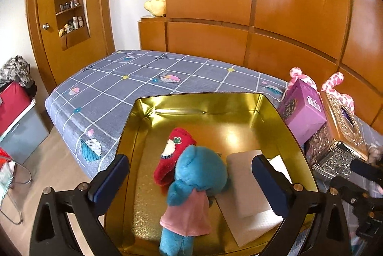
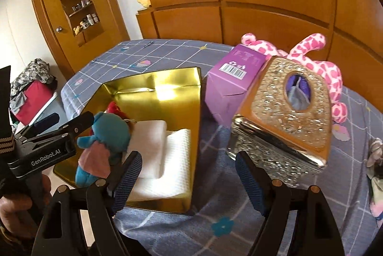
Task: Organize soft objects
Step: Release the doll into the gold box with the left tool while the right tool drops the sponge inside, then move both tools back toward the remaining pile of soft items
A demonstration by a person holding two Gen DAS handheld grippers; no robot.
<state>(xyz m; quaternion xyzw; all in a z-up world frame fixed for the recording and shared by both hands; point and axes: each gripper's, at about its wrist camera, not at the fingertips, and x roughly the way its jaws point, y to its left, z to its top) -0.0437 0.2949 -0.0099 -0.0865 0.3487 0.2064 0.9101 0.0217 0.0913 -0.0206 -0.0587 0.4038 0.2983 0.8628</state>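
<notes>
A gold tin (image 1: 203, 95) sits on the bed and holds a blue plush doll (image 1: 198, 169) in a pink dress, a red sock (image 1: 174, 148), a white foam block (image 1: 241, 181) and a white cloth (image 2: 177, 160). My left gripper (image 1: 191, 179) hangs open over the tin; the doll lies below its wide-apart fingers, untouched. My right gripper (image 2: 190, 180) is open and empty above the bedsheet, between the tin (image 2: 153, 75) and a glittery tissue box (image 2: 282, 112). A pink spotted plush (image 2: 308, 50) lies behind the tissue box.
A purple carton (image 2: 229, 78) leans between the tin and the tissue box. A small grey and pink soft thing (image 2: 375, 155) lies at the bed's right edge. Wooden panels back the bed. Bins with clothes (image 1: 16, 100) stand on the floor to the left.
</notes>
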